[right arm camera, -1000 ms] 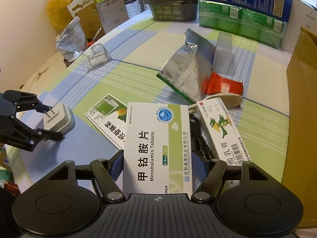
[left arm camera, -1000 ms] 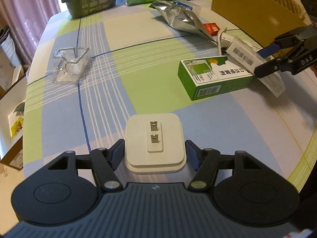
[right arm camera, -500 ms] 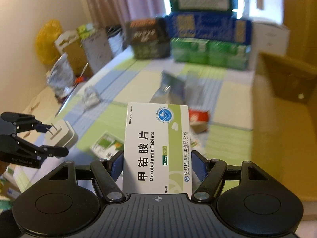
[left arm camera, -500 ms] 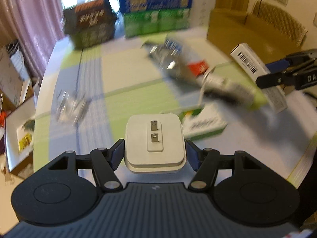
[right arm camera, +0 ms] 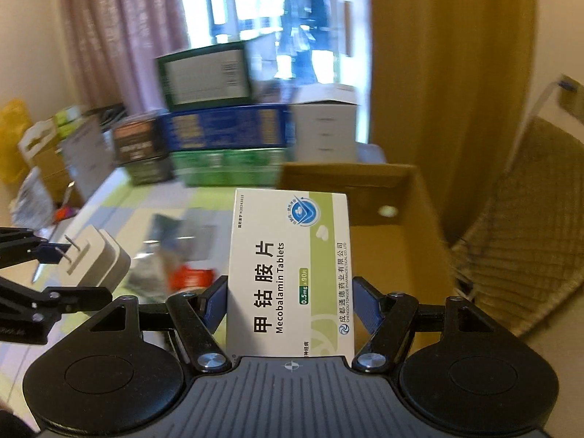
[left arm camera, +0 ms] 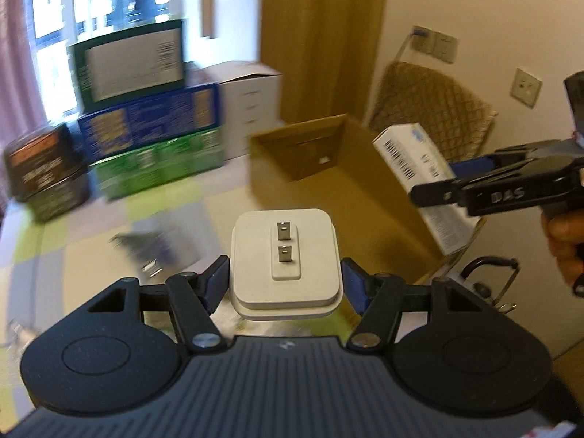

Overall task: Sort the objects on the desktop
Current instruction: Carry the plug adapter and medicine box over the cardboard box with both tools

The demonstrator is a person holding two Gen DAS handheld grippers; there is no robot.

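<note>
My left gripper (left arm camera: 284,281) is shut on a white plug adapter (left arm camera: 284,255), its two metal prongs facing the camera, held in the air above the checked tablecloth (left arm camera: 84,255). My right gripper (right arm camera: 290,299) is shut on a white and green Mecobalamin tablet box (right arm camera: 288,270), held upright. In the left wrist view that tablet box (left arm camera: 419,179) and the right gripper (left arm camera: 434,189) hang over the open brown cardboard box (left arm camera: 328,179). From the right wrist view the adapter (right arm camera: 95,259) and the left gripper (right arm camera: 54,273) show at the left edge.
Stacked cartons (left arm camera: 146,124) in green, blue and black stand at the far end of the table. A silver foil bag (right arm camera: 171,241) and a red packet (right arm camera: 193,277) lie blurred on the cloth. A wicker chair (right arm camera: 529,226) stands right of the cardboard box (right arm camera: 394,233).
Both grippers have risen off the table and tilted up, each carrying its object. The tablet box has moved over the cardboard box. The table items have dropped low in both views.
</note>
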